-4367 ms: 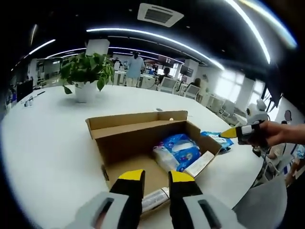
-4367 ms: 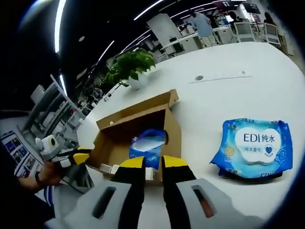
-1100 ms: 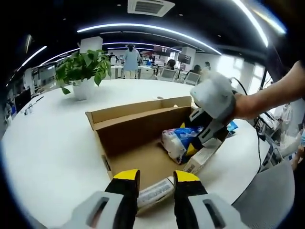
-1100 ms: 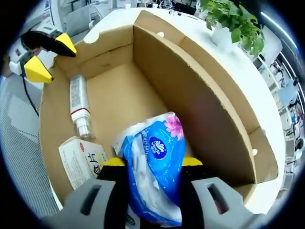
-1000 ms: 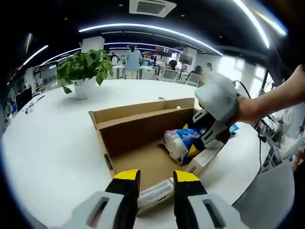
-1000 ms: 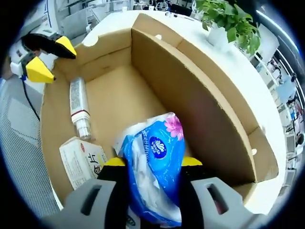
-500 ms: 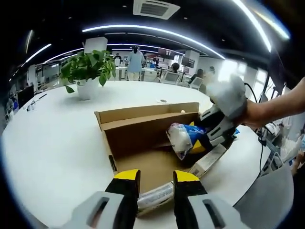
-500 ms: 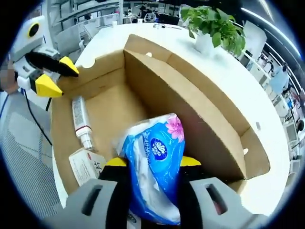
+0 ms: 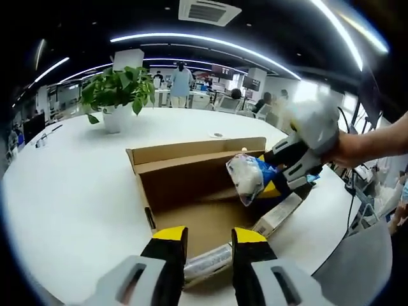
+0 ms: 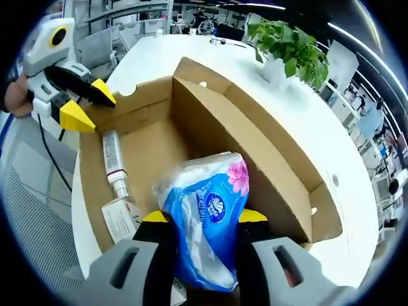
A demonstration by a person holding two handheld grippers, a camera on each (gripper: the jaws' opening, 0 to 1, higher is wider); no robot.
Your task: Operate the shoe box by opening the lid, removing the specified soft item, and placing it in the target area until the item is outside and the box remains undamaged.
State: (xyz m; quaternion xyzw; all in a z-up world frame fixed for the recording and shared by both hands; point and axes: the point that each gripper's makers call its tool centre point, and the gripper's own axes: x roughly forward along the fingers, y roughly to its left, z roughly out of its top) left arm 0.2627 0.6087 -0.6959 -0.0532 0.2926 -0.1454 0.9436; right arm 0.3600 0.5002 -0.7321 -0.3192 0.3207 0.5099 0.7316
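I am holding the blue tissue pack [image 10: 205,220] clamped between the jaws of my right hand-held gripper [image 10: 197,220], pinching its soft sides so the wrapper gives instead of tearing. In the left gripper view the pack [image 9: 250,178] is hanging above the open shoe box [image 9: 191,185], clear of the cardboard walls, so lifting it is not dragging on the box. My left hand-held gripper [image 9: 204,237] is waiting at the near edge of the box with its jaws apart and empty, ready to steady it. A tube [image 10: 113,162] and a small carton [image 10: 122,220] are lying on the box floor. The white worktop [image 9: 70,185] beyond the box is offering room to set the pack down.
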